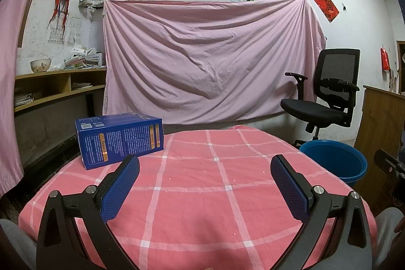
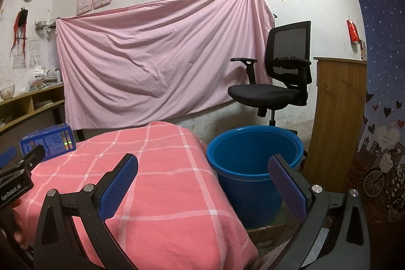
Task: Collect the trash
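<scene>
A blue cardboard box (image 1: 121, 139) lies on the far left of the table with the pink checked cloth (image 1: 202, 194); it also shows in the right wrist view (image 2: 50, 141). A blue bucket (image 2: 254, 163) stands on the floor to the right of the table, also in the left wrist view (image 1: 334, 160). My left gripper (image 1: 205, 184) is open and empty, low over the table, just behind and right of the box. My right gripper (image 2: 202, 184) is open and empty over the table's right edge, beside the bucket.
A black office chair (image 2: 276, 82) stands behind the bucket. A wooden cabinet (image 2: 336, 118) is at the right. A pink sheet (image 1: 207, 60) hangs on the back wall. Wooden shelves (image 1: 55, 87) are at the left. The other gripper's body (image 2: 17, 176) is at the left edge.
</scene>
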`<state>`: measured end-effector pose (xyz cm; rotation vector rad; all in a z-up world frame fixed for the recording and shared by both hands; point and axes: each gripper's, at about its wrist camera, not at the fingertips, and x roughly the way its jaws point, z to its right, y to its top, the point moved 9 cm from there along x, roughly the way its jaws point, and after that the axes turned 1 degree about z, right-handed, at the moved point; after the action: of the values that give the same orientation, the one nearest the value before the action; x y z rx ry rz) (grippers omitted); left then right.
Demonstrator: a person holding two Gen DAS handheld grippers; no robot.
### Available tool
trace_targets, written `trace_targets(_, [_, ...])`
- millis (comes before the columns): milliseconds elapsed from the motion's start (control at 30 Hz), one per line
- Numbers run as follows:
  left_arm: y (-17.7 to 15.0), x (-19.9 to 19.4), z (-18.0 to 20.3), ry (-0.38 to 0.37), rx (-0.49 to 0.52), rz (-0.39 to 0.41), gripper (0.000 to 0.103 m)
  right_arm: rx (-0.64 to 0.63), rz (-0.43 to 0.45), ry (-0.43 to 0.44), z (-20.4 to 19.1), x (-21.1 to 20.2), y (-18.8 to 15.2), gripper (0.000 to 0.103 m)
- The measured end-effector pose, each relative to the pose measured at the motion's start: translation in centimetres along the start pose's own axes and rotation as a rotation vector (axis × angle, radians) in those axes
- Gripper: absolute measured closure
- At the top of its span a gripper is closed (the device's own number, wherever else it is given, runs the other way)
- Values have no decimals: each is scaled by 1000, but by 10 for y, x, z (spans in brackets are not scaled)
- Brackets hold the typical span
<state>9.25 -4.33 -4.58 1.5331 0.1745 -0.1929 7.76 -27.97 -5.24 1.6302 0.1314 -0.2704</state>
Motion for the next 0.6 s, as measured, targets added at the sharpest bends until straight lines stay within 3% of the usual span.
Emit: trace_targets(600, [0,1,0,0,3,-1,2,0,0,0,0,0,1,0])
